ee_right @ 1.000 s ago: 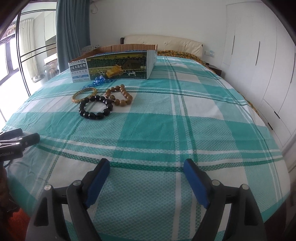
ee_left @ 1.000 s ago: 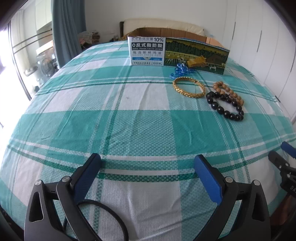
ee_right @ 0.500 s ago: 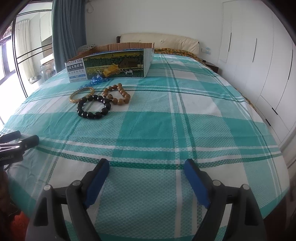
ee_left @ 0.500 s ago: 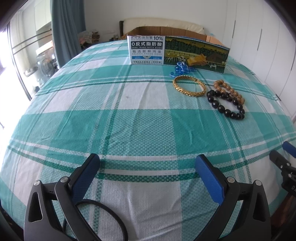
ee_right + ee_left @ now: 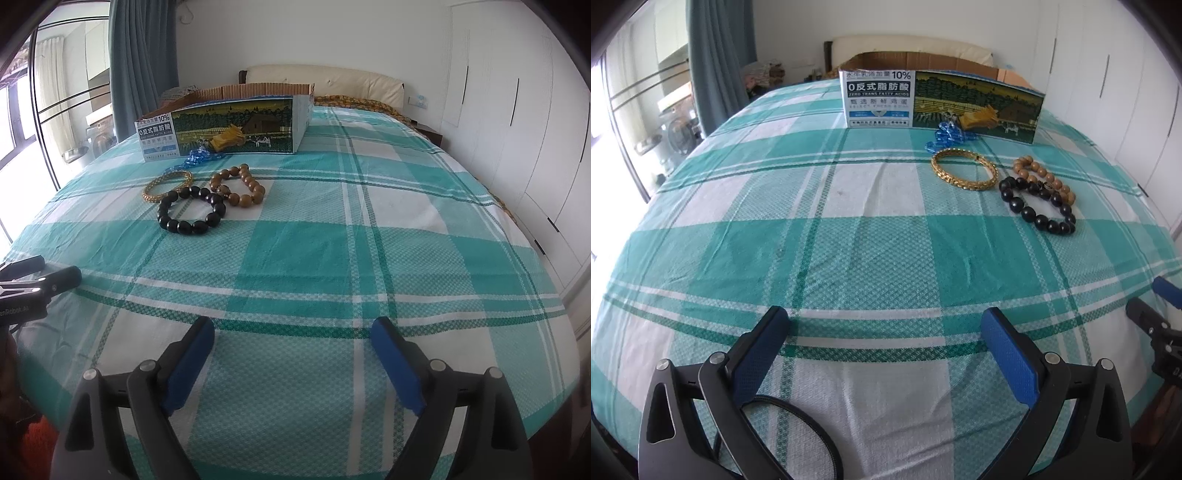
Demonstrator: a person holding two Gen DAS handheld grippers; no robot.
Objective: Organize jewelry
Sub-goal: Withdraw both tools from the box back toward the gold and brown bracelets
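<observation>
Woven plaid bedspread (image 5: 849, 229) bears round beaded bracelets (image 5: 1039, 199) (glossy black, brown).

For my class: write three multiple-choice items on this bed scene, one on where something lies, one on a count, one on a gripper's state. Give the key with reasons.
1. Where does the gold bracelet lie?
A. inside the box
B. on the bedspread before the box
C. between a gripper's fingers

2. How many beaded bracelets show?
A. one
B. two
C. four

3. The right gripper is:
A. open, holding nothing
B. shut on a bracelet
C. shut, holding nothing

Key: 1 B, it rests on the cloth just in front of the box. 2 B, one black, one brown. 3 A, fingers apart with only cloth between.
</observation>
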